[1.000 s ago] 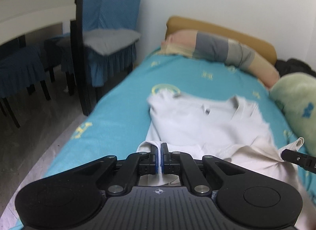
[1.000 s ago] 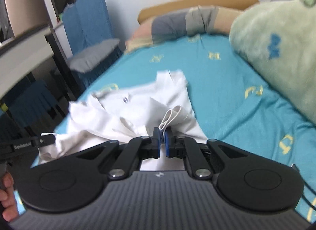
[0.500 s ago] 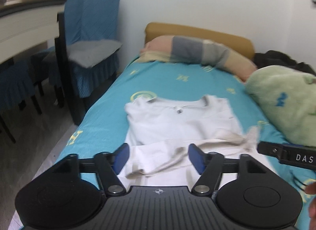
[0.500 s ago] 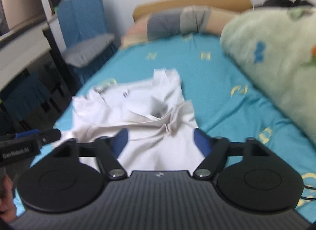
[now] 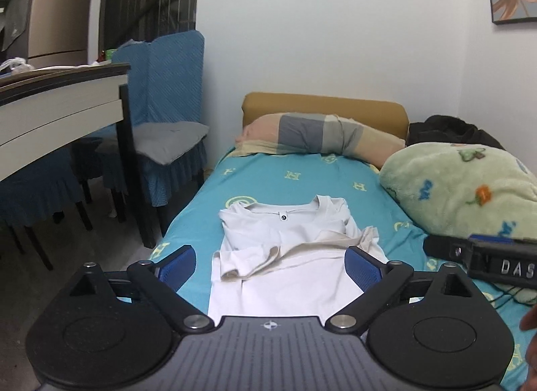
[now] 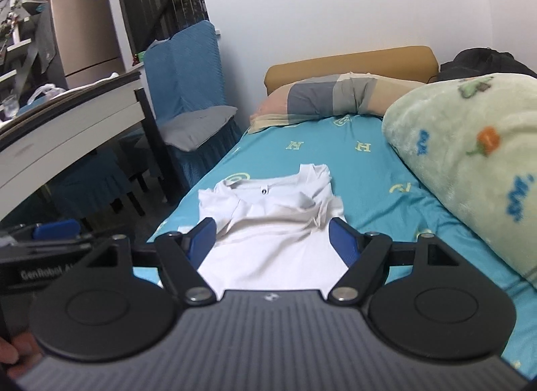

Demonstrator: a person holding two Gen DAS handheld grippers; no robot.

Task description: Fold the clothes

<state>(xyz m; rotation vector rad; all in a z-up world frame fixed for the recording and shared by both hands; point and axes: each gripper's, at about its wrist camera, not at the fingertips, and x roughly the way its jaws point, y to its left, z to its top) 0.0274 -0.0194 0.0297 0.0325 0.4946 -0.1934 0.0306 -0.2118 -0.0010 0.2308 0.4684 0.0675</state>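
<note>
A white t-shirt (image 5: 285, 256) lies on the teal bed sheet (image 5: 285, 179), collar toward the headboard, its lower part folded up over the body with creased edges. It also shows in the right wrist view (image 6: 272, 233). My left gripper (image 5: 270, 261) is open and empty, held above the near end of the shirt. My right gripper (image 6: 272, 240) is open and empty, also raised over the shirt's near end. The right gripper's side (image 5: 483, 261) shows at the right of the left wrist view.
A green fleece blanket (image 5: 463, 186) is bunched on the bed's right side. A striped pillow (image 5: 319, 135) lies at the tan headboard. A blue-covered chair (image 5: 164, 142) and a table (image 5: 60, 105) stand left of the bed.
Both grippers were shut on the shirt's edge one second ago. They opened, let the fabric drop onto the shirt, and pulled back and up.
</note>
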